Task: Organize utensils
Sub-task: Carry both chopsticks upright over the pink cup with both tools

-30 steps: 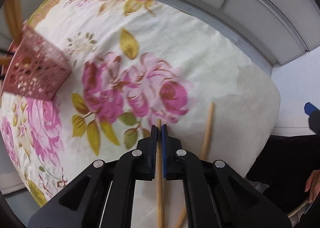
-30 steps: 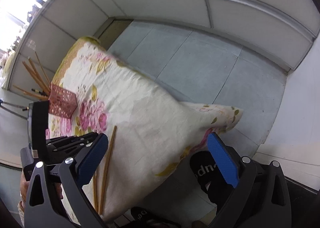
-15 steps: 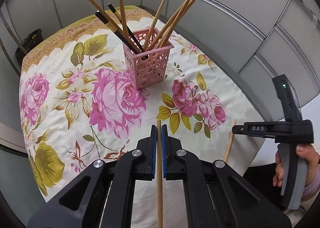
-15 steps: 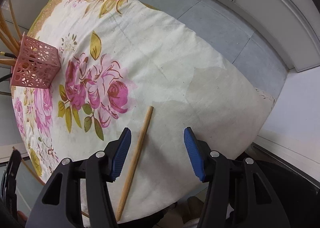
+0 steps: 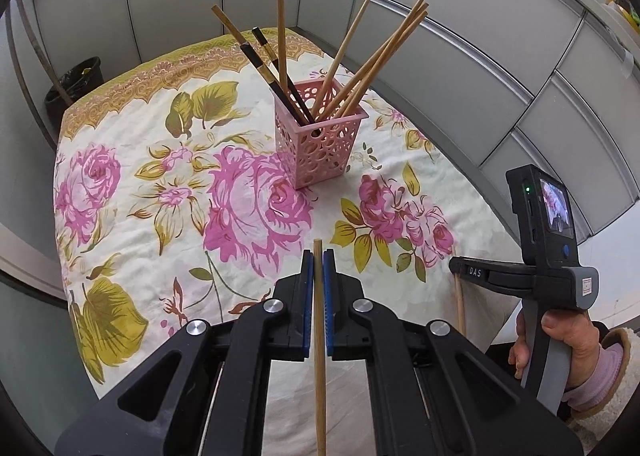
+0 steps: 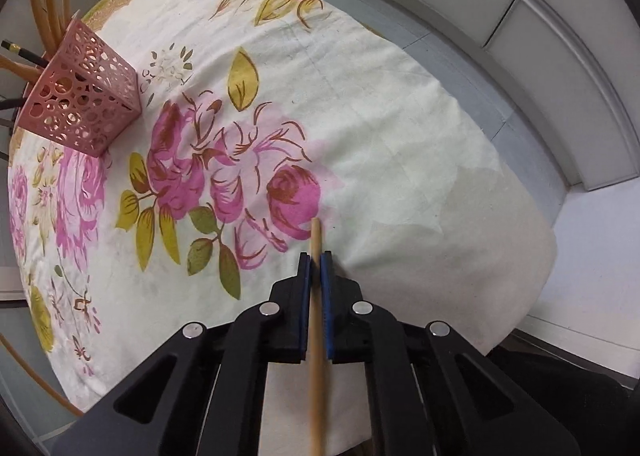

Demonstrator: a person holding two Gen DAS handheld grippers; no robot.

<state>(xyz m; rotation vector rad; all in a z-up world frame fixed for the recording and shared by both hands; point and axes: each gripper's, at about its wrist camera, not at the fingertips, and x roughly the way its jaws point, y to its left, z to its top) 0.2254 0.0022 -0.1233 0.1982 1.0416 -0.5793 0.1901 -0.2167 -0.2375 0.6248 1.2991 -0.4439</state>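
My left gripper [image 5: 318,262] is shut on a wooden chopstick [image 5: 319,356] and holds it above the floral tablecloth [image 5: 132,175], pointing toward the pink perforated holder [image 5: 320,137]. Several wooden and dark chopsticks stand in that holder. My right gripper [image 6: 316,262] is shut on a second wooden chopstick [image 6: 316,332] low over the cloth near the table's near edge. In the left wrist view that second chopstick [image 5: 460,302] shows below the right gripper's body [image 5: 544,256], held by a hand in a pink sleeve. The holder [image 6: 80,95] stands at the far left in the right wrist view.
Grey cabinet panels [image 5: 480,55] curve behind the table. A dark bin [image 5: 76,83] stands on the floor at the far left corner. Grey floor tiles [image 6: 500,87] lie beyond the table's right edge.
My left gripper lifted its chopstick off the cloth and swung up to face the holder. My right gripper came down over the other chopstick and shut on it.
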